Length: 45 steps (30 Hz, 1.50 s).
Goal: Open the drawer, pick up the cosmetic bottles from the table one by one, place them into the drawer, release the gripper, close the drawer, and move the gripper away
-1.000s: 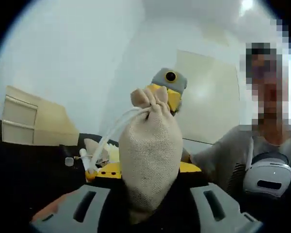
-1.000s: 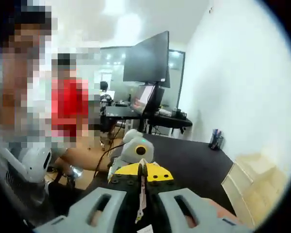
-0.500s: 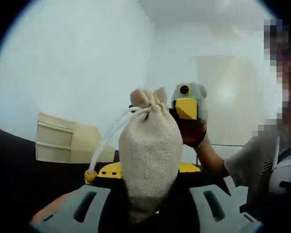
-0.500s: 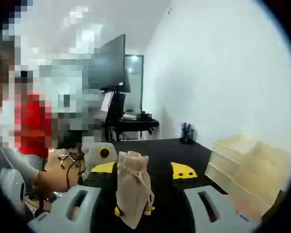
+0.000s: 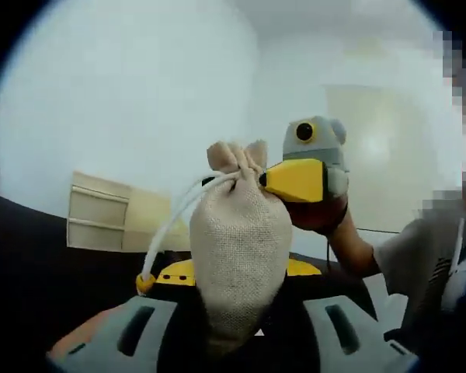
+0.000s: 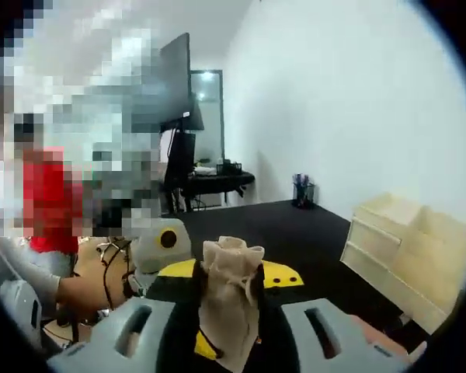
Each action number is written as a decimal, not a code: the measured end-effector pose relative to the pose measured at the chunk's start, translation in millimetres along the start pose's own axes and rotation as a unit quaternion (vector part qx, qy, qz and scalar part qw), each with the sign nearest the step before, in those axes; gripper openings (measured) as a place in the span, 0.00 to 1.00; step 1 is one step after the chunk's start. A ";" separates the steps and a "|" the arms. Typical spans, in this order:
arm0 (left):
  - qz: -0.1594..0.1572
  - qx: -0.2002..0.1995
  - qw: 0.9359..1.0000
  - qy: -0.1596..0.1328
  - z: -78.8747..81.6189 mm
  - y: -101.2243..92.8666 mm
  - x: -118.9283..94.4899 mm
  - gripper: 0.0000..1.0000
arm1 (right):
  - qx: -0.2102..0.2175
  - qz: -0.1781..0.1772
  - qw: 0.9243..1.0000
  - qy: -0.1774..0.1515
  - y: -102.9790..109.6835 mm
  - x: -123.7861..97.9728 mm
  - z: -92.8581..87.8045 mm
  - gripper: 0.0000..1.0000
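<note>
A plain white wall (image 5: 124,101) backs the left gripper view, with a black bench (image 5: 31,264) running dark across the lower left. On that bench, against the wall, stands a pale wooden drawer unit (image 5: 101,221) showing 2 drawer fronts, both pushed in. In the middle, the left hand-held gripper (image 5: 237,342) has its 2 grey jaws drawn in on a small burlap drawstring pouch (image 5: 239,256), which stands upright between them with its gathered neck at the top. A white cord (image 5: 171,233) loops from the neck down to a yellow bead at the left. What the pouch holds cannot be told. Just right of the pouch's neck, the right hand-held gripper (image 5: 295,180) comes in with its yellow tip against the tied top, held by a person's hand (image 5: 320,217). A grey sleeve (image 5: 419,256) follows at the far right.

In the right gripper view, the other hand-held gripper sits at the lower left, grey with a yellow ring. In the middle the pouch (image 6: 231,299) stands between the right hand-held gripper's (image 6: 231,334) 2 grey jaws, which are closed in beside it; whether they press it cannot be told. Beyond lie a dark monitor (image 6: 177,85) and a desk (image 6: 210,185). To the right, the drawer unit (image 6: 408,252) rests on the black bench (image 6: 295,225) by the white wall (image 6: 349,101).
</note>
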<state>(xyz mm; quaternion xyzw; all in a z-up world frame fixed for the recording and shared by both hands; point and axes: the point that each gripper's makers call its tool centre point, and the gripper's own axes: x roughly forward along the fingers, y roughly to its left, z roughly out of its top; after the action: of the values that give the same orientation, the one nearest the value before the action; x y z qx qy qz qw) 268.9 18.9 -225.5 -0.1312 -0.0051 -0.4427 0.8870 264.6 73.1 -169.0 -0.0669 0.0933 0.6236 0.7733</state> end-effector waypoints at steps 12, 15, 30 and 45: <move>0.086 0.051 0.995 -0.024 6.7 34.1 -6.8 0.48 | -0.010 -0.062 0.998 -0.010 -41.0 -13.2 31.1 0.09; 0.092 0.054 0.994 -0.014 2.9 38.1 -4.4 0.58 | -0.011 -0.098 0.995 -0.024 -63.2 -29.6 48.8 0.10; 0.143 0.071 0.987 -0.011 2.4 57.6 -9.0 0.60 | -0.010 -0.183 0.981 -0.063 -152.3 -96.6 72.1 0.10; 0.115 0.114 0.984 0.068 16.1 60.8 76.5 0.90 | -0.002 -0.225 0.971 -0.077 -223.2 -121.2 83.8 0.10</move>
<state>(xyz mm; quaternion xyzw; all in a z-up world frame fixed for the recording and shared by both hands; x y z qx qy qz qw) 364.9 -2.4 -214.2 0.0020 0.0201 -0.3422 0.9394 462.9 -71.5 -62.7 -0.0396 0.0147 0.4372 0.8984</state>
